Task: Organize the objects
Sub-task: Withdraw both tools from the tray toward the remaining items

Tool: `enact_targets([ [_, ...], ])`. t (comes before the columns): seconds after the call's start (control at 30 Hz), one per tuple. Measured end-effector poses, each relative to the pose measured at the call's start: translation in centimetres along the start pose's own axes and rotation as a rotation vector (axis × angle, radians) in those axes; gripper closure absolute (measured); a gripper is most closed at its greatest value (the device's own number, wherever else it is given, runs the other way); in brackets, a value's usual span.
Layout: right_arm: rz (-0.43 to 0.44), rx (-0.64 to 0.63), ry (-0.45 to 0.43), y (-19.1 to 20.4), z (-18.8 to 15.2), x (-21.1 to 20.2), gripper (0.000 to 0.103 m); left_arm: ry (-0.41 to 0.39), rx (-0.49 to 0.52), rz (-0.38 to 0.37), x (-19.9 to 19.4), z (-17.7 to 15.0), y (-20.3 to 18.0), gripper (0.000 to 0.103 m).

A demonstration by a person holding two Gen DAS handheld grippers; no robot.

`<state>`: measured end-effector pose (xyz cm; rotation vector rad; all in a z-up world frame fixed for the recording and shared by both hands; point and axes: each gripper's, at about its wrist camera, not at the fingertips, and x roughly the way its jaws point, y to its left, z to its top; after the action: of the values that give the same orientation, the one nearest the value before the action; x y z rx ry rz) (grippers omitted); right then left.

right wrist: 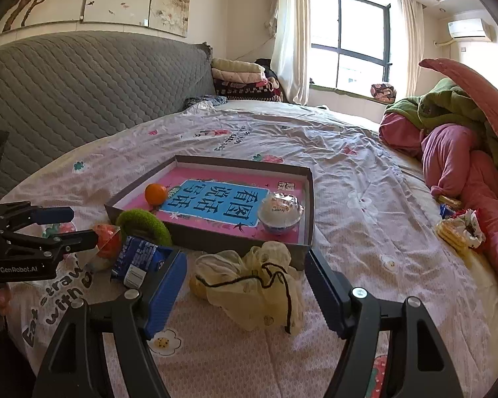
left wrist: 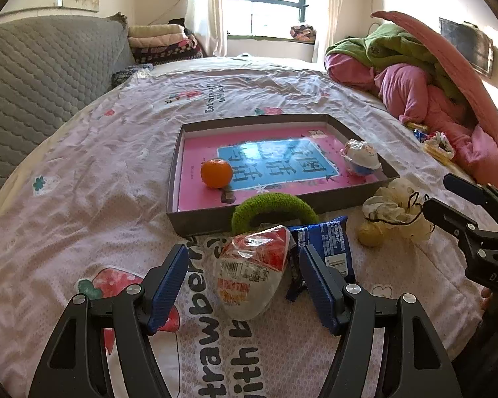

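on the bed, right in front of the shallow box (left wrist: 196,225), there's a little pile of stuff not yet sorted. left gripper (left wrist: 242,285) is spread wide with nothing in it, and the wrapped snack bag (left wrist: 252,278) with the red print sits squarely between its fingers (left wrist: 169,278), apart from both as far as i can tell. its long axis runs pretty much straight away from the camera toward the box, so the fingers would close across its narrow width, which looks like the easy way to grab it. a blue snack packet (left wrist: 328,242) lies just beside it on the right, tucked partly behind the right-side finger, and a green fuzzy ring (left wrist: 275,202) leans on the box wall just past both.

right gripper (right wrist: 245,288) is also wide open and empty, lined up on the cream drawstring pouch (right wrist: 249,285), which slumps in a soft heap between its fingers, near the box's front edge. so left is nearer the bag, right is nearer the pouch.

already in the box: an orange (left wrist: 216,172) and a wrapped bowl (right wrist: 280,214), sitting on a pink and blue book cover.

the right view shows the left gripper from the side. the left view shows a yellowish lump by the pouch, can't tell what.
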<state>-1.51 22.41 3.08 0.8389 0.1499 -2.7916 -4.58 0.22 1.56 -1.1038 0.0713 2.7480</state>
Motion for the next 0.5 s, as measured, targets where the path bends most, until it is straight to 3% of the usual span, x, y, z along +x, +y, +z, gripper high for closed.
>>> enact_targets([
  [0.5, 0.013, 0.012, 0.077, 0.0, -1.4, 0.8, 0.030, 0.035, -0.018, -0.036, 0.1, -0.8, 0.2, 0.032],
])
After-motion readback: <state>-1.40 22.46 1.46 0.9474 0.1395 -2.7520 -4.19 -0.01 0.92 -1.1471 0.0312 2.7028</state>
